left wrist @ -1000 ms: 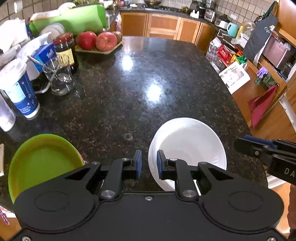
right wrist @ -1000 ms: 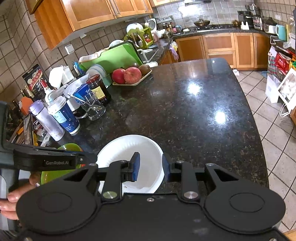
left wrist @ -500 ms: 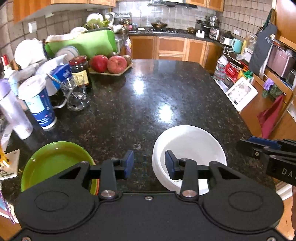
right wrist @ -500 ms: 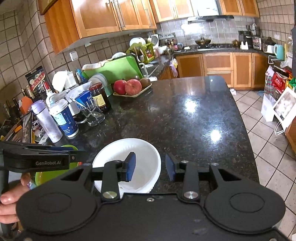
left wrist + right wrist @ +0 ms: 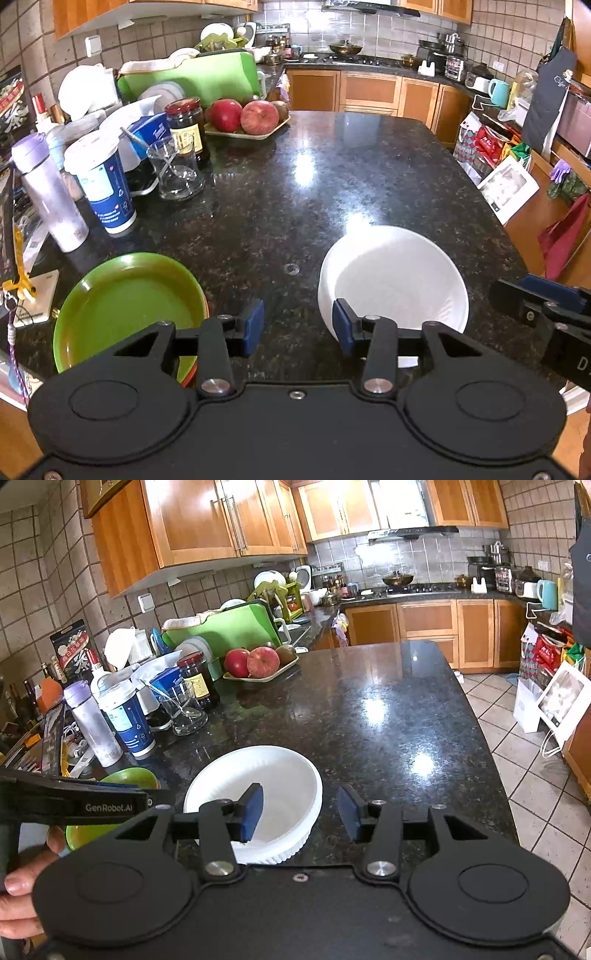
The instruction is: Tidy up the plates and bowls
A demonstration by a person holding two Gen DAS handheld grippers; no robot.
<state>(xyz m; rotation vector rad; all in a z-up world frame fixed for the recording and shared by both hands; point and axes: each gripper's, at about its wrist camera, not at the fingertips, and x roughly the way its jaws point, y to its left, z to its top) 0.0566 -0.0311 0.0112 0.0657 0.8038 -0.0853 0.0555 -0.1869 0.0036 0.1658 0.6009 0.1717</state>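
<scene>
The white bowl (image 5: 397,280) sits near the counter's (image 5: 332,192) near edge, toward its right side, and the green plate (image 5: 125,306) lies at the near left corner, atop something red-orange that shows only as a rim. Against a second ago, both views take in more of the kitchen wall and cabinets, and the dishes stand where they were. The left gripper (image 5: 297,326) has just been opening; its blue pads now stand apart with bare counter between them, the plate just left of the left pad and the bowl's rim just behind the right one. The right gripper (image 5: 301,812) has been opening too, its fingers apart and clamped on nothing; its left pad hangs over the bowl and the right pad over bare stone. A hand (image 5: 22,893) holds the left tool at the frame's edge. The counter's middle and far right lie open; jars, cups and a fruit tray (image 5: 245,131) crowd the left edge.
</scene>
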